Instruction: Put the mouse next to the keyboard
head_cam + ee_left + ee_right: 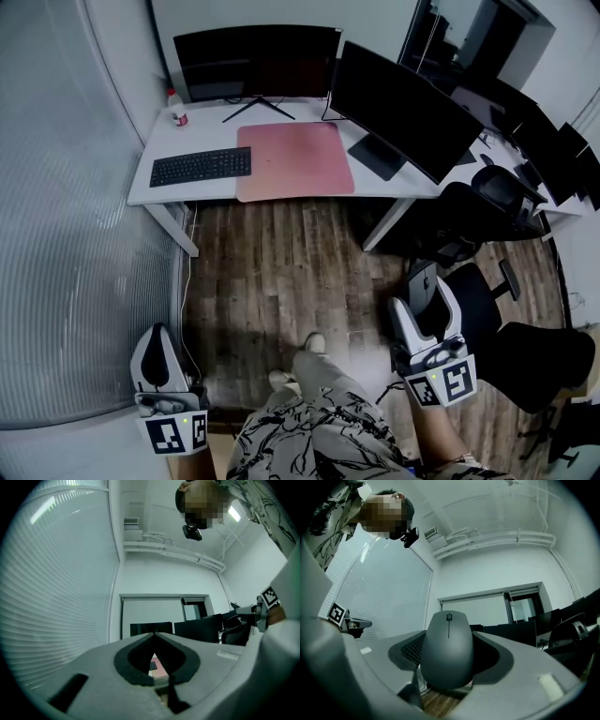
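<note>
Mouse (pixel 447 648) is gripped in the right tongs (pixel 419 292), held low over the wooden floor (pixel 272 272), well apart from the keyboard (pixel 200 166) near the table's (pixel 150 185) left edge. The left tongs (pixel 157 337) hang low at the person's side, closed and empty.

I see the mouse (pixel 447 648) clamped between the jaws of the right gripper (pixel 427 298) — grey, smooth, its scroll wheel on top, pointing away from the camera. The keyboard (pixel 201 166) — black, flat — lies on the white desk (pixel 206 131), far ahead, touching the left edge of the pink mat (pixel 293 159).
</note>
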A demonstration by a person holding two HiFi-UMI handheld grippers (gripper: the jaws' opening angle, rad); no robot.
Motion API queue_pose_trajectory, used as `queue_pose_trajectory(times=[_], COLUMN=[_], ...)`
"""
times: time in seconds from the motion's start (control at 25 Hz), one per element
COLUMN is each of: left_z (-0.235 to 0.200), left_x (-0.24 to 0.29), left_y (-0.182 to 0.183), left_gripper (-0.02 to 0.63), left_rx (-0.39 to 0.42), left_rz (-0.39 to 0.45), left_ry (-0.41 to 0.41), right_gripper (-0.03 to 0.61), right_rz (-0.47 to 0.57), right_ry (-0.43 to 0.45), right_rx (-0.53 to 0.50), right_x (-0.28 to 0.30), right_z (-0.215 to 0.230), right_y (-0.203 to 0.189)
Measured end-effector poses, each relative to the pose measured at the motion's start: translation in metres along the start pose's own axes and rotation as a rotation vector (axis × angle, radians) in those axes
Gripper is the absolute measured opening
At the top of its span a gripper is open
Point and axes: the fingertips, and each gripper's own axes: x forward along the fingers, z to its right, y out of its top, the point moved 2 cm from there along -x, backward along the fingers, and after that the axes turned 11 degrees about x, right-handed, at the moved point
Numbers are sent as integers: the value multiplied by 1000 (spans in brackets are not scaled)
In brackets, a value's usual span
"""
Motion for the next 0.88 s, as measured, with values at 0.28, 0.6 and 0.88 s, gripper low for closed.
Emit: queue_pose_trajectory(times=[0.28, 0.6, 0.88], left_z=[-12, -26, -31], left_x=[14, 53, 98], left_y=[-5, -4, -4], left_gripper=[-2, -2, -2], left_rx=[11, 31, 30], left_rz=[8, 21, 24], left_ry=[14, 34, 47], right_gripper=[302, 302, 302], right_rz=[25, 47, 47], right_ry=[3, 19, 18], right_rx=[-3, -2, 7], right_x=[22, 65, 109], right_z=[2, 17, 41], right_y=[-2, -1, -1])
